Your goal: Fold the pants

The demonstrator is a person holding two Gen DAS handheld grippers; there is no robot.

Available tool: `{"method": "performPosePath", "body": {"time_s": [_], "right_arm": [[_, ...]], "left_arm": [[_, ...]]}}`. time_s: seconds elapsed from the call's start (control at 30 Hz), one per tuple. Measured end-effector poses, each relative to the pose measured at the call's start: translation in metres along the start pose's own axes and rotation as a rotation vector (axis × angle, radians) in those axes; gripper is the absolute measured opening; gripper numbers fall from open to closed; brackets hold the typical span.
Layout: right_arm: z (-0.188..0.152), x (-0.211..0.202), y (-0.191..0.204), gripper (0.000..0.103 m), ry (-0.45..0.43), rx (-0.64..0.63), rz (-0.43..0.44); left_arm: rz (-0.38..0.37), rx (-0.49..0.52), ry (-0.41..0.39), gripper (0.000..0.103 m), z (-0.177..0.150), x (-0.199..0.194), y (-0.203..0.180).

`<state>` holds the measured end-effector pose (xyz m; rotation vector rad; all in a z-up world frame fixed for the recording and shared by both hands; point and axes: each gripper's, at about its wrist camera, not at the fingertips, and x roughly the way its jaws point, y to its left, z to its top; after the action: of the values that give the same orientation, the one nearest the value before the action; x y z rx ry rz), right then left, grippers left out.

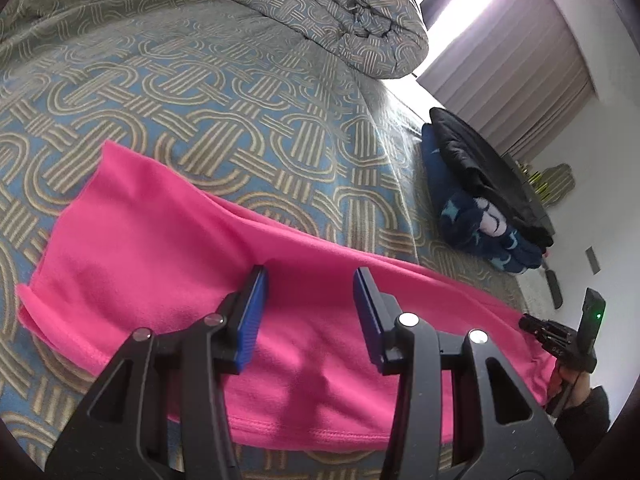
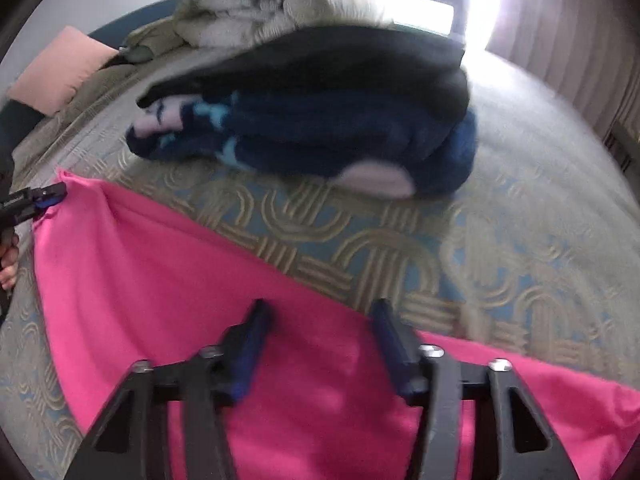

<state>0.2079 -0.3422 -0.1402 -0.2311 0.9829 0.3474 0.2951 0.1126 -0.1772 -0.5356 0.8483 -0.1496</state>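
**Pink fleece pants spread on the bed, both grippers over them**

So here we have the pink pants [image 1: 168, 264] lying across the bed [image 1: 192, 92], soft fleecy fabric with a stitched hem along the near edge and a few shallow wrinkles. They're a long flat strip running across the patterned bedspread, which has that woven loop design in tan on blue.

Our left hand-held gripper [image 1: 308, 280] hangs just over the middle of the pants, blue ribbed pads apart, nothing between them. Our right hand-held gripper [image 2: 320, 312] sits over the far edge of the fabric with its jaws apart too, and we see no cloth pinched in there, though that view is blurry.

From the right wrist view, the left hand-held gripper shows up at the frame's left edge, right at a corner of the pants; we can't tell whether it touches.

Behind the pants there's a stack of folded clothes [image 2: 320, 120], fuzzy navy with pale shapes, a black piece on top. A puffy rolled comforter [image 1: 340, 12] sits at the head end.
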Motion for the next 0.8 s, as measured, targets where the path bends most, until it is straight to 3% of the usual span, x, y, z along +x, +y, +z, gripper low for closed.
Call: {"method": "performPosePath", "body": {"time_s": [0.03,0.13,0.53,0.63,0.8], "right_arm": [[0.000,-0.002,0.000,0.012,-0.008,0.004,-0.012],[-0.003,-0.014,0.003,0.002,-0.052,0.017,-0.063],[0.012,-0.023,0.005,0.000,-0.126,0.076,-0.163],[0.014,-0.019,0.001,0.001,-0.105,0.098,-0.121],[0.009,-0.024,-0.012,0.001,-0.126,0.155,-0.149]], "left_arm": [[-0.001,0.000,-0.002,0.046,0.000,0.000,0.000],[0.000,0.002,-0.003,0.046,0.000,0.000,0.000],[-0.041,-0.030,-0.015,0.046,-0.001,-0.002,0.008],[-0.048,-0.035,-0.015,0.046,0.000,-0.002,0.009],[-0.058,-0.043,-0.018,0.046,0.000,-0.003,0.010]]}}
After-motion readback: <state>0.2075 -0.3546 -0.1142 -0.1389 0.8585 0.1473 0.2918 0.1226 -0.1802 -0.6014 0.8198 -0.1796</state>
